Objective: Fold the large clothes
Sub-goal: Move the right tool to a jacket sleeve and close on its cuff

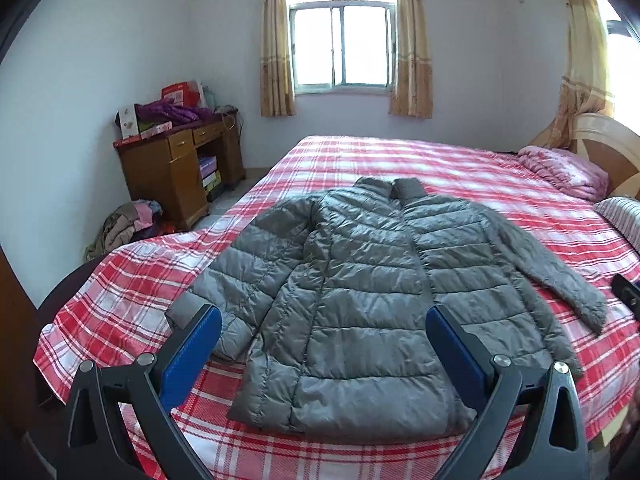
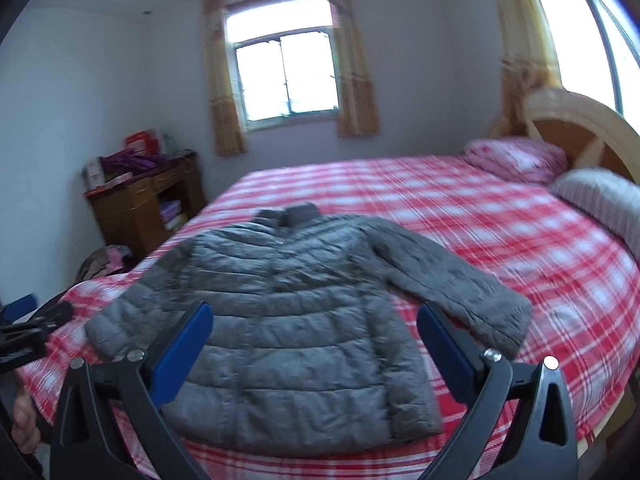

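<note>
We see one wooden desk point(image 1: 180, 168) at left, then one grey puffer jacket point(image 1: 360, 300) spread flat on the plaid bed point(image 1: 500, 184), two pillows at right. Our left gripper point(image 1: 324, 340) and right gripper point(image 2: 314, 336) gape wide, holding nothing.

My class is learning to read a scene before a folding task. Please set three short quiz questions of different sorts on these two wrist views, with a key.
1. True or false: the grey puffer jacket is already folded in half.
2. Multiple choice: the jacket lies on A) the wooden desk B) the red plaid bedsheet C) the floor.
3. Fill in: the left gripper and right gripper both have their jaws ____ and hold nothing.

Key
1. False: it lies spread flat, both sleeves out to the sides.
2. B
3. open
</note>
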A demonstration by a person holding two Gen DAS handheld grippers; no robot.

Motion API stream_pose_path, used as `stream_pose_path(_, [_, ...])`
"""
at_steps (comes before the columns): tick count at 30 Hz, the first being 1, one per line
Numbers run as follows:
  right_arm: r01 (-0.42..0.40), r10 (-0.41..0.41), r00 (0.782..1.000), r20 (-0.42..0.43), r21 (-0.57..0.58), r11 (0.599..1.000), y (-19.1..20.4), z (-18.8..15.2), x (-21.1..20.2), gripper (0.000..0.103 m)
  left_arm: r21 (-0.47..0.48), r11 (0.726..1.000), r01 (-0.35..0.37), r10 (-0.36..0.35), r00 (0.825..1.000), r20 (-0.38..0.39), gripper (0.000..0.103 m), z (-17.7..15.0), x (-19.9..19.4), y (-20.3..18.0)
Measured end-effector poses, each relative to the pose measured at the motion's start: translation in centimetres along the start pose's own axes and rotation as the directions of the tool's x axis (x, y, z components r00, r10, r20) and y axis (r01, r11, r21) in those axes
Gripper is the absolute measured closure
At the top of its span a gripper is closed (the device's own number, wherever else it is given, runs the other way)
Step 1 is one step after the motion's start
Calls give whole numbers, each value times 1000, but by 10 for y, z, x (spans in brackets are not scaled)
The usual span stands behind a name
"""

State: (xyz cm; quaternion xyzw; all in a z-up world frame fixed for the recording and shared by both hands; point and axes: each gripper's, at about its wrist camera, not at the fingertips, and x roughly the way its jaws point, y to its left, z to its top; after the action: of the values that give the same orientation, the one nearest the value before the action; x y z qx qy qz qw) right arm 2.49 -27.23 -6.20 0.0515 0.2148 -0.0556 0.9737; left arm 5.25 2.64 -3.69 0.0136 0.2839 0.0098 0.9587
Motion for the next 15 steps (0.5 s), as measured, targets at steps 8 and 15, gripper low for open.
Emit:
stream_pose_path(8, [103, -90, 992, -90, 150, 983, -85, -18, 40, 0, 35, 997, -65, 66, 996, -51, 1, 2, 67, 9])
stream_pose_path(15, [220, -187, 969, -161, 225, 949, -151, -33, 70, 3, 46, 991, -128, 132, 986, -106, 1, 10, 128, 22])
